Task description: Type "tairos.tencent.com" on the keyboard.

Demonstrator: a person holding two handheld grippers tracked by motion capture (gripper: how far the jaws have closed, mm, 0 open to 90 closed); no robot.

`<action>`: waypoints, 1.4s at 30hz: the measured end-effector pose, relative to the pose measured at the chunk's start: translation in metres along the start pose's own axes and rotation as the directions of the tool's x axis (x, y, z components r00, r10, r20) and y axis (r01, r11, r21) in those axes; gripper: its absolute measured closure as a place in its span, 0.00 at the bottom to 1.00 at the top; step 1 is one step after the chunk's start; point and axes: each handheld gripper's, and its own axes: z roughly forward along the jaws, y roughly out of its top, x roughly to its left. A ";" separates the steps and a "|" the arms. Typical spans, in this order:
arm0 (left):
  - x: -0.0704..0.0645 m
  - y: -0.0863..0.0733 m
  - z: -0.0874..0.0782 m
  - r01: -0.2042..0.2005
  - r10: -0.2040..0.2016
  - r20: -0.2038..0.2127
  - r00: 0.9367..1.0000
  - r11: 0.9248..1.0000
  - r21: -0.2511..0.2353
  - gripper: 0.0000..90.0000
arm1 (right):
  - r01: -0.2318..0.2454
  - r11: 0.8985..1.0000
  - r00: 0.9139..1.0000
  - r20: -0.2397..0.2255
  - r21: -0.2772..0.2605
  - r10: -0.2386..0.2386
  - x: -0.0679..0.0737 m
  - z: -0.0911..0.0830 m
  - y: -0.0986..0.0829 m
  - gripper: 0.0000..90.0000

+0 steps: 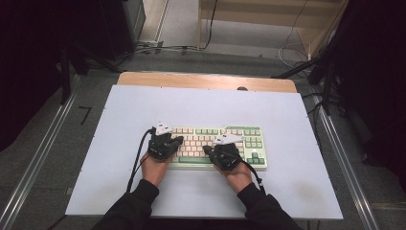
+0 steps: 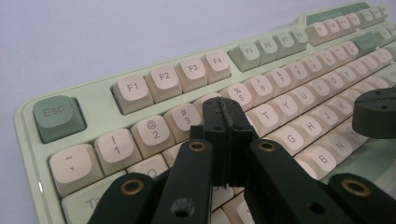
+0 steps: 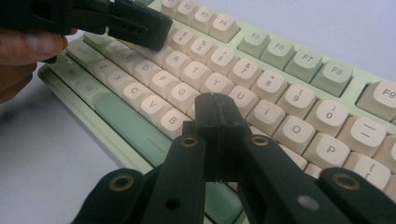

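The keyboard (image 1: pixel 218 146) lies flat on the white table (image 1: pixel 201 103), toward my side of it and a little right of centre, a pale green case with cream keycaps and green function and modifier keys; I judge it rigid and fairly heavy for its size, unlikely to slide under a light press, while the keycaps look smooth, rounded and sprung, so a tip landing off-centre could slip onto a neighbour; there is nothing here I would grip, and I think the right contact is a straight push on the crown of a single key, the case edges being the only sound hold if it had to be moved; the left gripper (image 2: pixel 227 122) hangs over the keyboard's left half, its jaws pressed together with nothing between them, the tip above the number row near the 4 key (image 2: pixel 208 99), and I cannot tell whether it touches; the right gripper (image 3: pixel 215 120) sits over the middle of the keyboard, likewise clenched on nothing, its tip just beside the H and J region below the U key (image 3: pixel 242 97); both hands come in from the near edge of the keyboard, wrists low, grippers angled forward and down like two pointing fingers.
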 end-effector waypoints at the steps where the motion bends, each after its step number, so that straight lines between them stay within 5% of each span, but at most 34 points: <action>1: 0.000 0.000 0.000 -0.001 0.001 0.000 1.000 1.000 0.001 1.00 | 0.000 1.000 1.000 -0.001 0.000 0.000 0.000 0.000 0.000 0.97; 11: -0.001 0.000 0.002 -0.008 0.008 0.004 1.000 1.000 0.027 1.00 | -0.001 1.000 1.000 0.000 0.000 0.001 0.000 0.000 0.000 0.97; 20: 0.000 0.003 -0.008 -0.001 0.002 0.015 1.000 1.000 -0.017 1.00 | -0.001 1.000 1.000 -0.001 0.003 0.001 0.000 0.001 0.000 0.97; 42: 0.000 0.004 -0.011 0.001 -0.001 0.024 1.000 1.000 -0.022 1.00 | 0.015 1.000 1.000 -0.004 0.015 -0.015 0.003 0.006 -0.001 0.97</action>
